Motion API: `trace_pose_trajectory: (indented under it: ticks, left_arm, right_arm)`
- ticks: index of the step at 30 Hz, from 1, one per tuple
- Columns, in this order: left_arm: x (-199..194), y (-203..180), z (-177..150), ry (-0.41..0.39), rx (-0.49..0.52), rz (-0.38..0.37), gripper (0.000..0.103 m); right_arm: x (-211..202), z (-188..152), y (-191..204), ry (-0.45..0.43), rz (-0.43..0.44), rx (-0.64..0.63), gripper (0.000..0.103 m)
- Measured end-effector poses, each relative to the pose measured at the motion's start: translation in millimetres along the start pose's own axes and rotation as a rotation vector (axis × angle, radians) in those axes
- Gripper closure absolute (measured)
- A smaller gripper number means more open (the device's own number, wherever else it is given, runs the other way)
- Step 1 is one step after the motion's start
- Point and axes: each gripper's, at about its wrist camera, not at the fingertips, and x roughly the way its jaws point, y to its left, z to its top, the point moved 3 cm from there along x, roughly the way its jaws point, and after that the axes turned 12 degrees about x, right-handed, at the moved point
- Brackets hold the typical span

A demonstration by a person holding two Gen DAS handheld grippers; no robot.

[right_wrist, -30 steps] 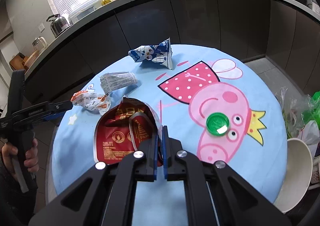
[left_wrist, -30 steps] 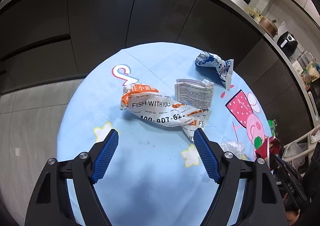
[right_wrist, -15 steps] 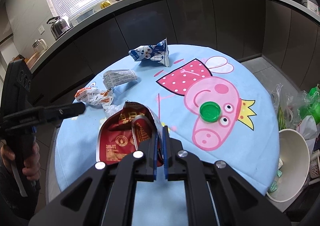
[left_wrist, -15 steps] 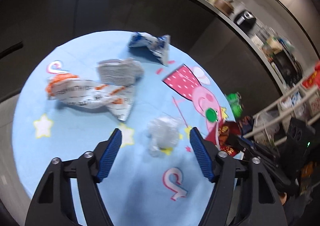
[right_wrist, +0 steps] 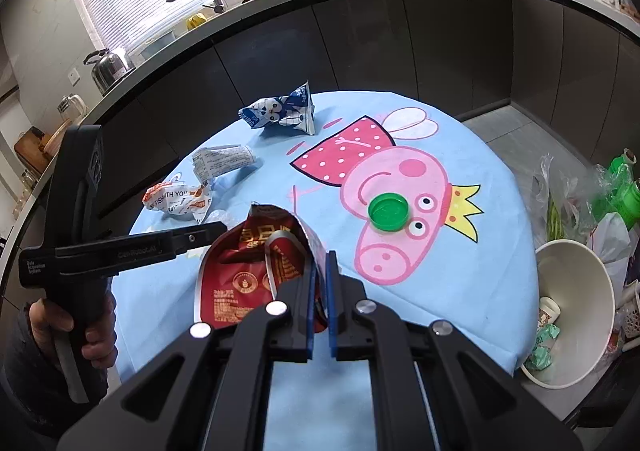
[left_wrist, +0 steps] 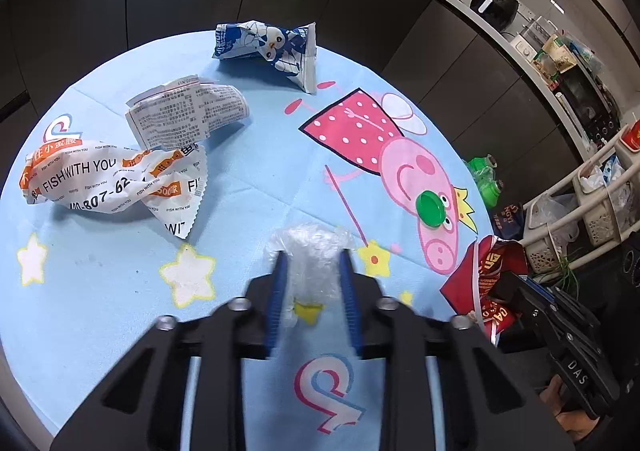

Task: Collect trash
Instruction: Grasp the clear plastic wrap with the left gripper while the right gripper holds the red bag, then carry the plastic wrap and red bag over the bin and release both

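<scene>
My left gripper point(left_wrist: 312, 263) is shut on a crumpled clear plastic wad point(left_wrist: 310, 255) on the round blue table point(left_wrist: 256, 187). My right gripper point(right_wrist: 320, 263) is shut on an open red snack bag point(right_wrist: 244, 275), held over the table's near edge; the bag also shows in the left wrist view point(left_wrist: 480, 279). Loose on the table lie an orange-and-white "FISH WITH YOU" wrapper point(left_wrist: 108, 183), a white printed wrapper point(left_wrist: 188, 115), a blue-and-white snack bag point(left_wrist: 268, 47) and a green bottle cap point(left_wrist: 432, 207).
A large white bowl-shaped bin point(right_wrist: 572, 315) stands on the floor right of the table, with plastic bags and green bottles point(right_wrist: 616, 191) behind it. Dark kitchen cabinets point(right_wrist: 360, 39) curve behind the table. White wire baskets point(left_wrist: 592, 211) stand at the right.
My left gripper swung right from the orange wrapper to the clear plastic wad and closed on it. My right gripper kept hold of the red bag, drifting slightly.
</scene>
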Motion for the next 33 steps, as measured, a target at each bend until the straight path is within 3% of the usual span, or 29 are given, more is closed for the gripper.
trace_pose_trajectory:
  ticks: [6,18,33]
  left_arm:
    - [-13,-9,1,-0.019,0.019,-0.001,0.097]
    - [-55,-52,13,-0.094,0.111,-0.001,0.097]
    - [-55,-122,32,-0.122,0.258,-0.032,0.097]
  right_arm:
    - [-7,2,-1,-0.019,0.012,0.005,0.096]
    - [-32,6,-13,-0.080,0.005,0.037,0.096]
    - [-72,14,-69,-0.177,-0.056,0.150,0.096]
